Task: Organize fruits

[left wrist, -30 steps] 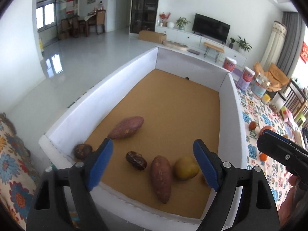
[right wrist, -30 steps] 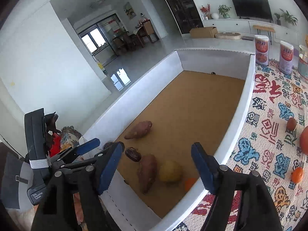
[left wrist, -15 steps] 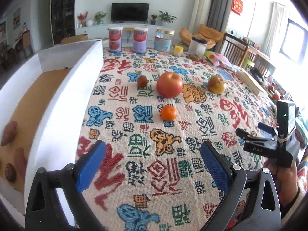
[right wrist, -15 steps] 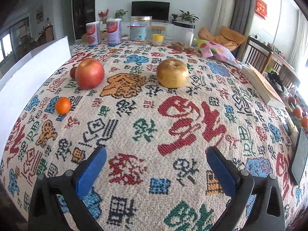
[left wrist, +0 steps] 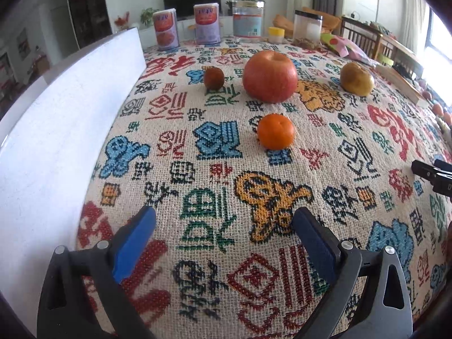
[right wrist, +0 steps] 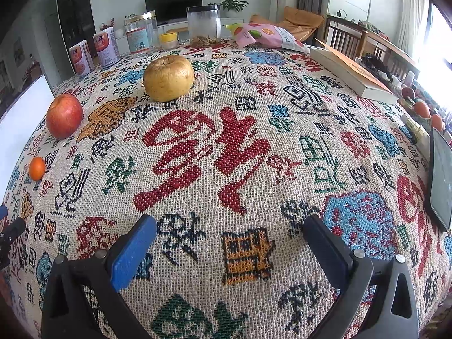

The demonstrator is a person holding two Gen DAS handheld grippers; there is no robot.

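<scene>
We've both claws empty, spread wide: left gripper w/ orange ahead, right gripper w/ yellow apple ahead-left; round fruit may roll if nudged off-centre

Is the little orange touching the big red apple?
No, the little orange sits by itself on the patterned cloth, with a clear strip of cloth between it and the big red apple.

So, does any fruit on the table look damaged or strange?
Yes, one. The yellow apple looks wrinkled and dull, with brownish patches, as if old. The red apple, the orange and the small brown fruit look sound. Nothing is spilled.
</scene>
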